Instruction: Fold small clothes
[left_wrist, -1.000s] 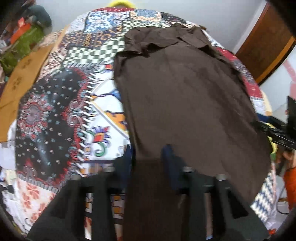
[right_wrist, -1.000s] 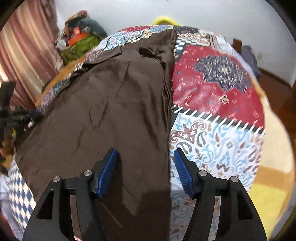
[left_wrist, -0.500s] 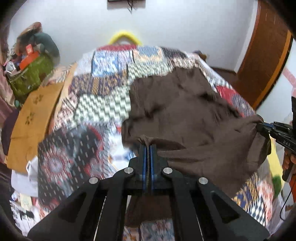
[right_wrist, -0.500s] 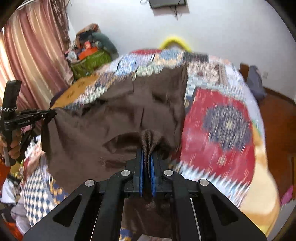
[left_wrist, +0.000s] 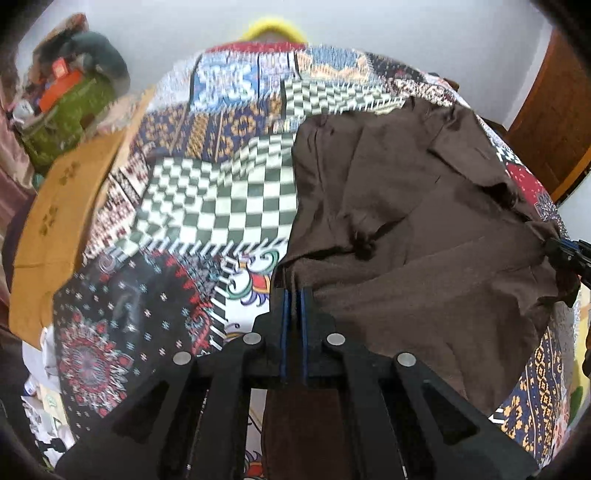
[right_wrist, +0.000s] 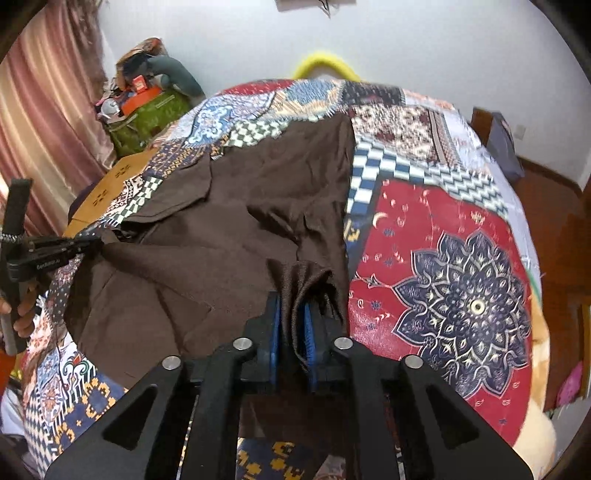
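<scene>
Left gripper (left_wrist: 291, 295) and right gripper (right_wrist: 293, 314) each clamped on brown garment (right_wrist: 229, 236), over patchwork bedspread (right_wrist: 443, 266)

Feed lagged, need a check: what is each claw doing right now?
Left claw: shut on the brown garment.
Right claw: its jaws have just eased open slightly, but it is shut on a bunched fold of the same garment.

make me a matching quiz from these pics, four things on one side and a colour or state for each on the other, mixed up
Things:
1. shirt
2. bag
3. left gripper
4. door

Descriptions:
A. green, beside the bed
B. brown wood, far right
C. dark brown, near edge lifted
D. shut on cloth

Pairs: 1-C, 2-A, 3-D, 4-B
</scene>
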